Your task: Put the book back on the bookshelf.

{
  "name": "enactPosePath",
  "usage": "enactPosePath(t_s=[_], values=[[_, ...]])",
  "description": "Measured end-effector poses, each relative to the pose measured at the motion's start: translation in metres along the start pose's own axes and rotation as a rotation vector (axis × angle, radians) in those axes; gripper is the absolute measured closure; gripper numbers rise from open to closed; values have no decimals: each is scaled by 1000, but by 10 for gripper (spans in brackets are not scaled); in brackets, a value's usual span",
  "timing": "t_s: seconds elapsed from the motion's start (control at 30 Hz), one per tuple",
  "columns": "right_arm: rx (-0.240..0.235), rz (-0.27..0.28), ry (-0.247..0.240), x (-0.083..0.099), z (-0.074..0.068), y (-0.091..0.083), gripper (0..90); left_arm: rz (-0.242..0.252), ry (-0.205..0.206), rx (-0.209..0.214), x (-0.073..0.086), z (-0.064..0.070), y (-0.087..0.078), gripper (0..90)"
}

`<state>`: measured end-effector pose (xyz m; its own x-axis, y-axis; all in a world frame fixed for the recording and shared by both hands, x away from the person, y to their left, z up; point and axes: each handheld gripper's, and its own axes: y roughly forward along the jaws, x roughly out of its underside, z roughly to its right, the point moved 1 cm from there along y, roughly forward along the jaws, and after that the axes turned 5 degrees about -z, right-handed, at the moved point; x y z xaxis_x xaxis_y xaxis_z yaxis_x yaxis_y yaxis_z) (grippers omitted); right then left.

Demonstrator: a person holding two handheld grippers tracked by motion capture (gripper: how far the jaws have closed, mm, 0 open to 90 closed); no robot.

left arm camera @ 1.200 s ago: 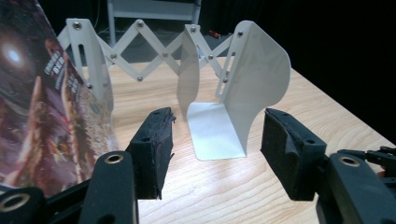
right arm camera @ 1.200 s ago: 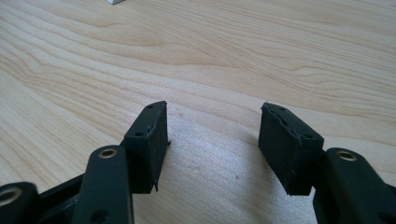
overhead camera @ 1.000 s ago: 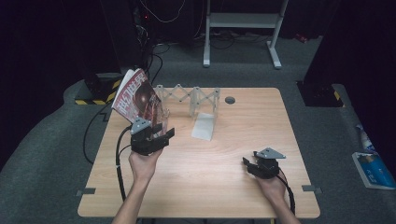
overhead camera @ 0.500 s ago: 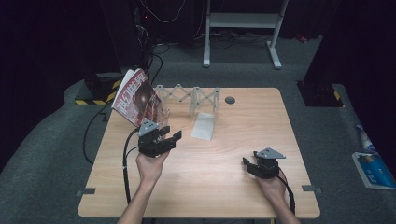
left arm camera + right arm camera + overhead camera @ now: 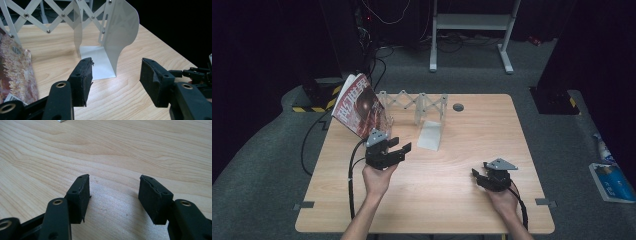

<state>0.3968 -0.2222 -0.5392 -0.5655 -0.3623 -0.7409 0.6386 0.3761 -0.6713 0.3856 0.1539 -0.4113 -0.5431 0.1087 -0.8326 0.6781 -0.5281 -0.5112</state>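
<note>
Left hand-held gripper (image 5: 393,148) spread wide, holding nothing, just in front of magazine (image 5: 358,105) leaning in white folding rack (image 5: 414,103). Right hand-held gripper (image 5: 478,176) spread too, low on table (image 5: 462,145).

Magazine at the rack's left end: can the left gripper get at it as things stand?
Probably yes. The left gripper is open and empty beside the magazine, which leans in the white folding rack; bare table lies between them and nothing blocks its near edge.
</note>
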Motion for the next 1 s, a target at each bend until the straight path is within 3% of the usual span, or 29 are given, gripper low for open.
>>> enactPosePath(t_s=[0.3, 0.57, 1.0], values=[[0, 0, 0, 0, 0, 0, 426, -35, -2, 17, 5, 3, 12, 407], [-2, 0, -1, 0, 0, 0, 425, -71, 11, 67, 10, 8, 21, 398], [-2, 0, -1, 0, 0, 0, 425, -94, 5, 78, 19, 9, 32, 390]])
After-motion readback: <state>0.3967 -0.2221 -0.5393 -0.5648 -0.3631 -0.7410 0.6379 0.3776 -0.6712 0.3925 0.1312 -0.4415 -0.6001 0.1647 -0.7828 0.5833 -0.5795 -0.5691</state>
